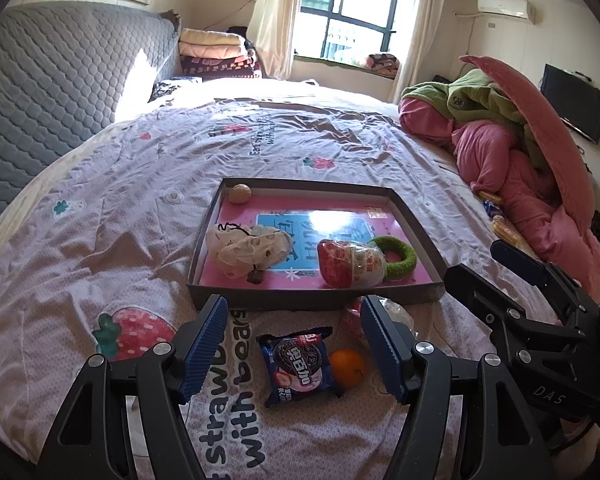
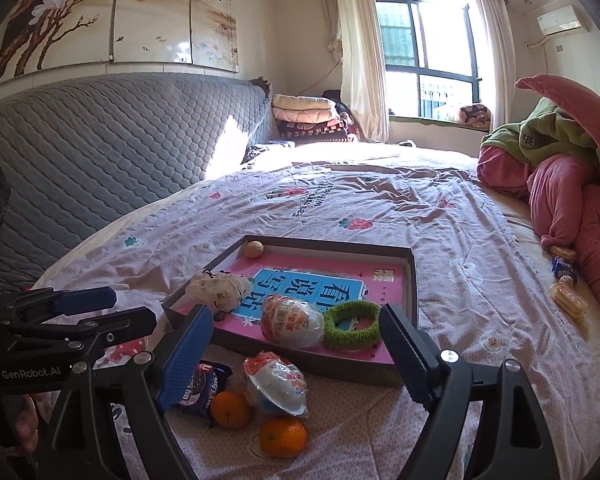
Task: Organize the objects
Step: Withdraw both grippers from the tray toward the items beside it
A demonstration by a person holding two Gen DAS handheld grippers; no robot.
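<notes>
Writing: your bedspread (image 1: 100,208) reads "strawberry with bears"; "GenRobot.AI" on the left hand-held gripper (image 1: 292,344).
Count: two oranges (image 2: 231,409), two foil eggs (image 2: 292,321), one cookie packet (image 1: 298,362).
Tray (image 2: 414,280): twelve o'clock, holding one egg, green ring (image 2: 352,326), nut (image 2: 254,249).
Left hand-held gripper: spread, empty, straddling the packet.
Right hand-held gripper (image 2: 296,356): spread wide, empty.
</notes>
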